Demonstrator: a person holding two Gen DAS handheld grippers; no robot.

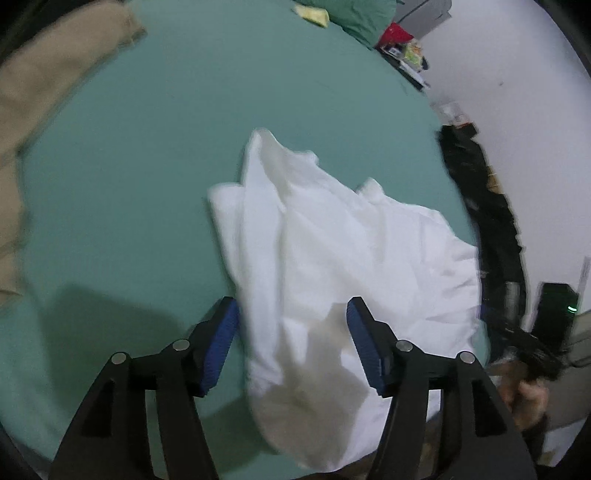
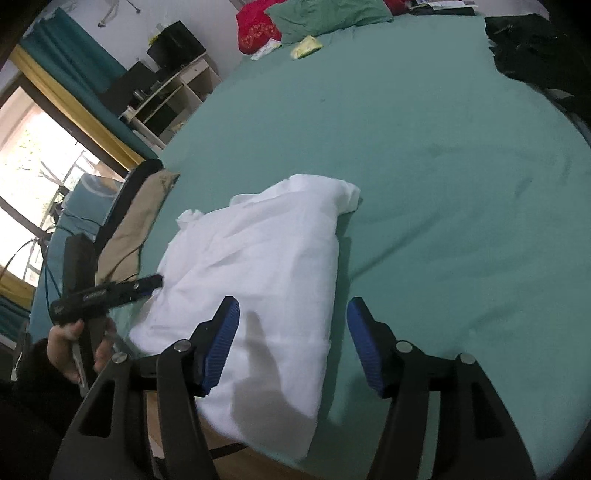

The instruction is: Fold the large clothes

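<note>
The white garment (image 1: 332, 258) lies in a loosely folded heap on the green bed sheet (image 1: 147, 166), near the bed's near edge, its lower end hanging a little over that edge. In the left wrist view it fills the middle and lower right, from about 12 o'clock down to 6 o'clock of the gripper's tips; a narrow fold points away toward 11 o'clock.

The left gripper (image 1: 293, 314) has its jaws standing wide apart. The white cloth lies below and between the 2 blue pads (image 1: 221, 347), but neither pad presses on it, so nothing is held. The picture is blurred here.

The right gripper (image 2: 293, 314) is likewise spread wide and grips nothing. Its left pad (image 2: 219, 347) hangs over the garment (image 2: 258, 266); its right pad hangs over bare sheet (image 2: 443, 184) at 3 o'clock of the cloth's edge.

In the right wrist view the left hand (image 2: 70, 347) shows at 9 o'clock, around its tool's handle. A tan garment (image 2: 136, 229) lies at 10 o'clock of the white one, at the bed's side. A black garment (image 2: 535, 51) sits far off at 1 o'clock, and a green pillow (image 2: 325, 14) and a red cloth (image 2: 255, 27) at 12 o'clock.
</note>
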